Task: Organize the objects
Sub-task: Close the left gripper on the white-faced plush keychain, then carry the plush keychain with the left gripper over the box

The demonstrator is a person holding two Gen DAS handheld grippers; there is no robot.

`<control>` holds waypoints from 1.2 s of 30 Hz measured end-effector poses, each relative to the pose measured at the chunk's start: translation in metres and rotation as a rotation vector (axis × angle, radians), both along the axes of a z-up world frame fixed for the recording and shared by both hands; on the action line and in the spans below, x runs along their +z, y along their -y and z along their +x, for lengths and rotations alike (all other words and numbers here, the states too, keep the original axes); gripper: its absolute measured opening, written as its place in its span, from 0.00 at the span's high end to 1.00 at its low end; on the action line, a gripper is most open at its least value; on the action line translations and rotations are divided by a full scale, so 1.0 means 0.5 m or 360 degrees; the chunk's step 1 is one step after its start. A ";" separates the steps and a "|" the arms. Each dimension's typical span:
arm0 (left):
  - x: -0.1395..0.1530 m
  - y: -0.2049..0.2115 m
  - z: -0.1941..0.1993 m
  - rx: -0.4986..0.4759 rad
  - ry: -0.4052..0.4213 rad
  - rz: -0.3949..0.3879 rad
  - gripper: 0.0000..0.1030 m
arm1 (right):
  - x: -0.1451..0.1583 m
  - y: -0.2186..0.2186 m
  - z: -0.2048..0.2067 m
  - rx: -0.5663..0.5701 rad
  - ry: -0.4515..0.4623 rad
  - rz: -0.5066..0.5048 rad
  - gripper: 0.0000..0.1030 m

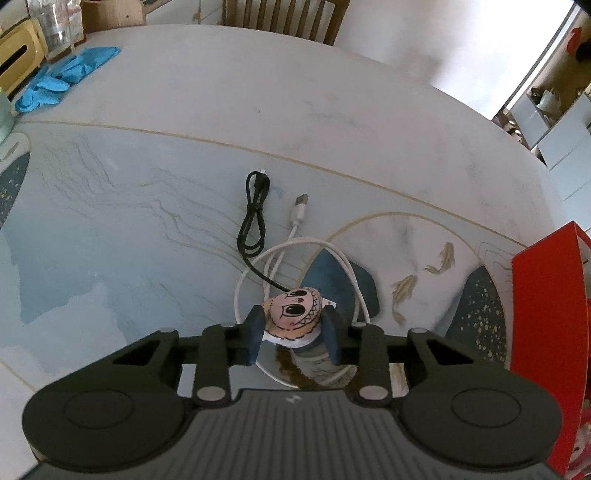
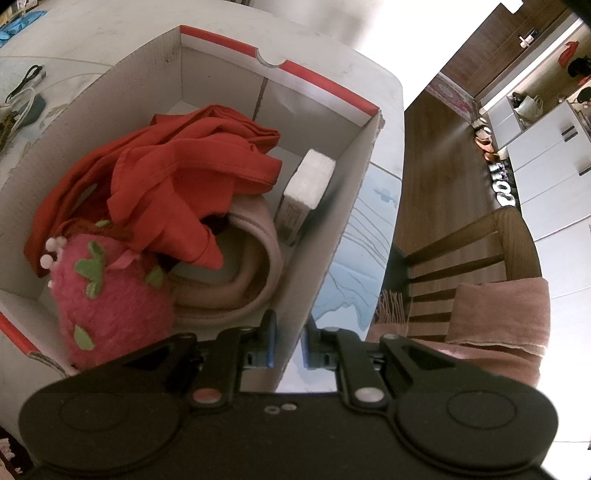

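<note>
A small doll figure [image 1: 293,310] with a pink cartoon face lies on the patterned table, on top of a coiled white cable [image 1: 295,221] and beside a black cable [image 1: 255,214]. My left gripper [image 1: 293,332] points down at it with both pads pressed against the head's sides. In the right wrist view a red-and-white cardboard box [image 2: 325,88] holds a red cloth [image 2: 192,173], a pink strawberry plush [image 2: 110,302], a rolled beige cloth [image 2: 251,266] and a small white packet [image 2: 306,188]. My right gripper [image 2: 288,347] is shut on the box's near right wall.
The box's red side [image 1: 546,314] stands at the right edge of the left wrist view. Blue gloves [image 1: 66,77], a yellow tissue box [image 1: 18,59] and clear bottles [image 1: 55,22] sit at the table's far left. A wooden chair [image 2: 472,258] with a pink scarf [image 2: 498,317] stands right of the table.
</note>
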State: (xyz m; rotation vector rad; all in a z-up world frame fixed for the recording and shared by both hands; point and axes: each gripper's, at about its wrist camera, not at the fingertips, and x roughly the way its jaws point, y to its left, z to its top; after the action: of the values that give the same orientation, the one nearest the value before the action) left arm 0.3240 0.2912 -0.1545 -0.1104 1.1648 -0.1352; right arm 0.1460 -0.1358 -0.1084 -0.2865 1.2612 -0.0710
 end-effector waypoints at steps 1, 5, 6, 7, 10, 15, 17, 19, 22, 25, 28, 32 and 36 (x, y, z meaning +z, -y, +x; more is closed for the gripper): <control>0.001 0.000 -0.001 -0.0001 0.0009 0.0007 0.71 | 0.000 0.000 0.000 0.0000 -0.0001 0.0002 0.88; 0.014 -0.008 -0.008 0.0005 0.0039 -0.0005 0.74 | 0.001 0.001 -0.001 0.0001 0.0000 0.0003 0.89; 0.018 -0.011 -0.010 0.0007 0.0041 -0.0006 0.74 | 0.001 0.001 -0.001 0.0000 0.0000 0.0003 0.89; 0.023 -0.014 -0.013 0.0008 0.0045 -0.0007 0.74 | 0.001 0.001 -0.001 0.0001 0.0000 0.0003 0.89; 0.043 -0.020 -0.023 -0.0002 0.0057 -0.0016 0.75 | 0.001 0.001 -0.001 0.0004 0.0000 0.0003 0.89; 0.096 -0.002 -0.052 -0.0105 0.0103 -0.0040 0.75 | 0.000 0.002 0.001 0.0003 -0.0003 0.0007 0.89; 0.120 0.018 -0.063 -0.0170 0.0125 -0.0050 0.75 | 0.001 0.002 0.002 0.0003 -0.0003 0.0009 0.89; 0.148 0.042 -0.078 -0.0242 0.0175 -0.0063 0.74 | 0.001 0.002 0.002 0.0007 -0.0002 0.0010 0.89; 0.190 0.087 -0.094 -0.0348 0.0236 -0.0110 0.74 | 0.001 0.002 0.001 0.0004 0.0000 0.0013 0.89; 0.227 0.144 -0.109 -0.0485 0.0279 -0.0152 0.74 | 0.001 0.003 0.000 0.0001 0.0003 0.0017 0.89; 0.256 0.209 -0.124 -0.0627 0.0316 -0.0173 0.74 | 0.001 0.004 0.000 0.0001 0.0004 0.0016 0.89; 0.278 0.290 -0.145 -0.0789 0.0353 -0.0186 0.74 | 0.001 0.003 -0.001 0.0002 0.0006 0.0016 0.89; 0.292 0.374 -0.166 -0.0941 0.0385 -0.0186 0.74 | 0.002 0.002 -0.002 0.0007 0.0008 0.0012 0.89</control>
State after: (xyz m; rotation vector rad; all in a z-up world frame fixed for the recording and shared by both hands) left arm 0.2410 0.1042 -0.0087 0.1485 0.9185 -0.7202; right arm 0.1451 -0.1370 -0.1074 -0.2826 1.2553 -0.0633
